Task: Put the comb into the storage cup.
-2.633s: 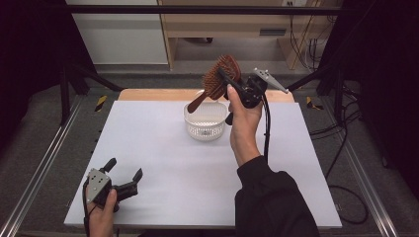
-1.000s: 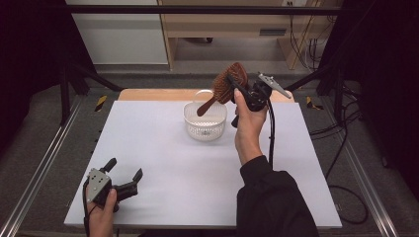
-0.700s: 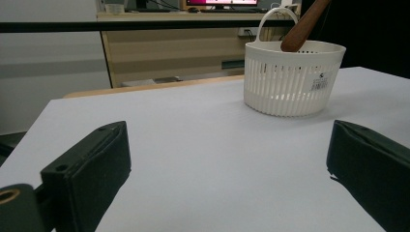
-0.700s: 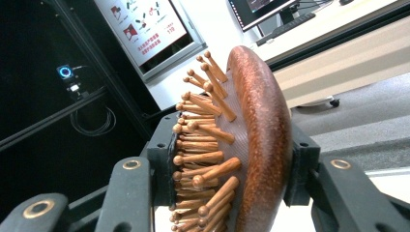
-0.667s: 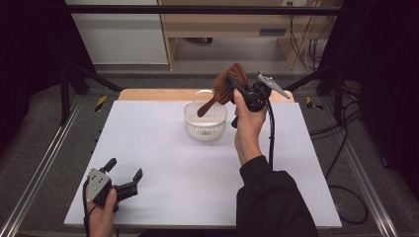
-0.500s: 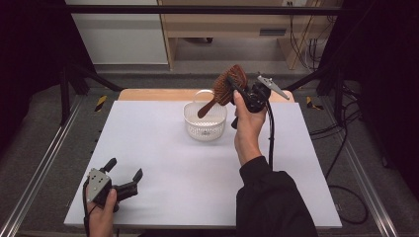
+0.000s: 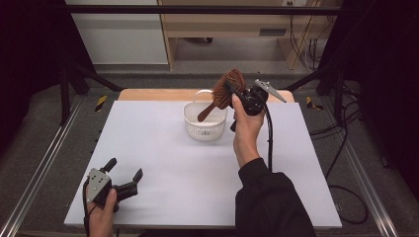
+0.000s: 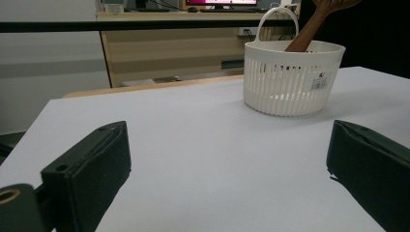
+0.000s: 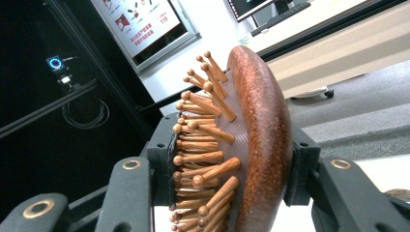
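A wooden hairbrush [image 7: 225, 91] with peg bristles hangs tilted over a white slotted basket [image 7: 205, 123] at the table's far middle, its handle end down inside the basket. My right gripper [image 7: 236, 91] is shut on the brush head; in the right gripper view the jaws press the brush [image 9: 241, 145] from both sides. My left gripper [image 7: 123, 175] rests open at the table's near left corner with nothing between its fingers. From the left gripper view the basket [image 8: 290, 79] stands far ahead with the brush handle [image 8: 309, 34] poking into it.
The white table top [image 7: 163, 163] spreads between the two hands. A wooden board edge [image 7: 158, 95] lies behind the basket. Metal frame rails [image 7: 44, 163] run along both sides, and cables [image 7: 346, 163] trail on the floor at the right.
The right hand has shifted slightly right and away, carrying the brush; its handle has dropped lower into the basket. The left gripper has stayed still.
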`<state>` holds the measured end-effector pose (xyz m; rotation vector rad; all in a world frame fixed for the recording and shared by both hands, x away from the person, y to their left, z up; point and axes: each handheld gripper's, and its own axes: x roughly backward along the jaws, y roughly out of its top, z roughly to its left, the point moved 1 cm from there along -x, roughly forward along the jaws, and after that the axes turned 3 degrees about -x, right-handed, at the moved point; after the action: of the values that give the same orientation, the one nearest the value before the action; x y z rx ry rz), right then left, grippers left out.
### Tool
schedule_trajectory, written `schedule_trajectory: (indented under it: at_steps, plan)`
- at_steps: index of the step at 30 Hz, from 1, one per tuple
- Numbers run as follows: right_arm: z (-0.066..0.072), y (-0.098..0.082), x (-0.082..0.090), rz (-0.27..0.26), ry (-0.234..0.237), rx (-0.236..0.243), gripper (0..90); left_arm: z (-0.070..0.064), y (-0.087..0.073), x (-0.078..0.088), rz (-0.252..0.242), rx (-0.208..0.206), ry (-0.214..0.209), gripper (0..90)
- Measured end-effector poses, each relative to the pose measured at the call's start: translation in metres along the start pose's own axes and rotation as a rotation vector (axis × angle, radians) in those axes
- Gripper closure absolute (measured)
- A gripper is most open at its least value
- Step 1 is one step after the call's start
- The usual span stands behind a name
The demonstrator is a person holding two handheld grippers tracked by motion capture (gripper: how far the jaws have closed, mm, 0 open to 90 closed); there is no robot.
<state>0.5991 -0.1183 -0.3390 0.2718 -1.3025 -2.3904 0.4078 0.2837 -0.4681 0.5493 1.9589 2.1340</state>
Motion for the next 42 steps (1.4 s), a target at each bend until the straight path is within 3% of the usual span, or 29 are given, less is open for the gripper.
schedule_trajectory:
  at_steps: [9, 42]
  plan:
    - [0.001, -0.005, -0.002, 0.013, -0.001, 0.015, 51.1, 0.000, 0.000, 0.000, -0.001, -0.005, -0.003, 2.1]
    - [-0.009, -0.025, -0.013, 0.044, -0.018, -0.005, 51.0, 0.000, 0.000, 0.000, -0.002, -0.003, -0.003, 2.1]
